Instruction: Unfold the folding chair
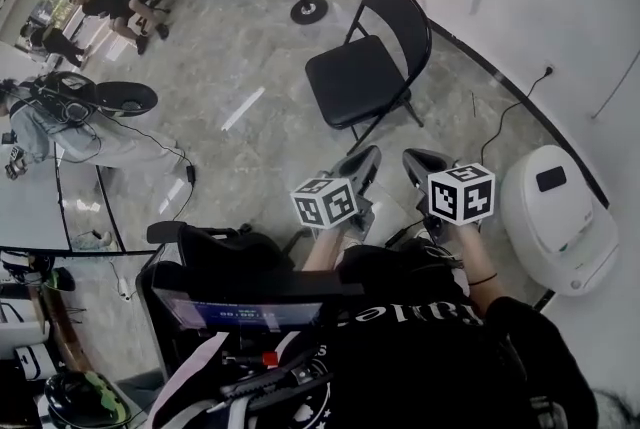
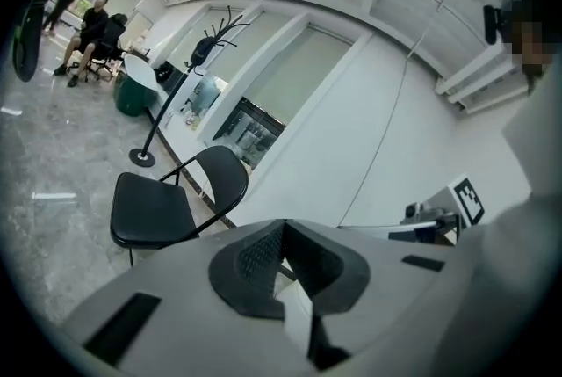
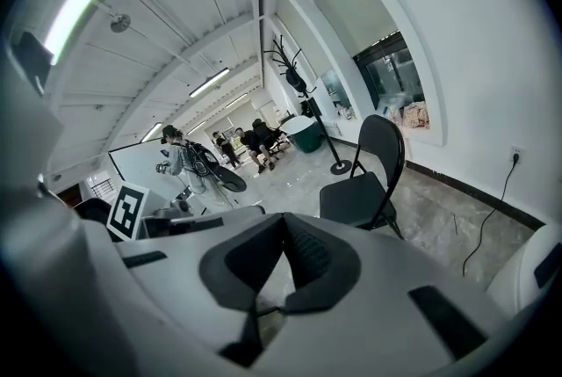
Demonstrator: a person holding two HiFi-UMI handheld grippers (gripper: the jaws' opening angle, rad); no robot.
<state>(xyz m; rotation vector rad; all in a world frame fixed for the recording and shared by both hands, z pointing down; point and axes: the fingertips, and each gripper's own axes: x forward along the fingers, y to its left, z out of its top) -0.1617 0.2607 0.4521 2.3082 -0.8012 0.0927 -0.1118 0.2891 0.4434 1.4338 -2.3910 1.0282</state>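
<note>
While both grippers are hovering side by side in front of the person, the folding chair (image 1: 365, 77) is standing already unfolded on the floor ahead of them, well apart from both. The left gripper (image 1: 360, 165) is showing its jaws pressed together with nothing between them. In the left gripper view the chair is sitting ahead and left of the jaws, seat level, backrest on the wall side. A black stand base (image 1: 308, 10) is resting beyond the chair. The right gripper (image 1: 420, 162) is sitting just beside the left one, jaws likewise closed on nothing. In its own view the chair is showing ahead and right. A white rounded unit (image 1: 555, 217) is lying right of the right gripper.
</note>
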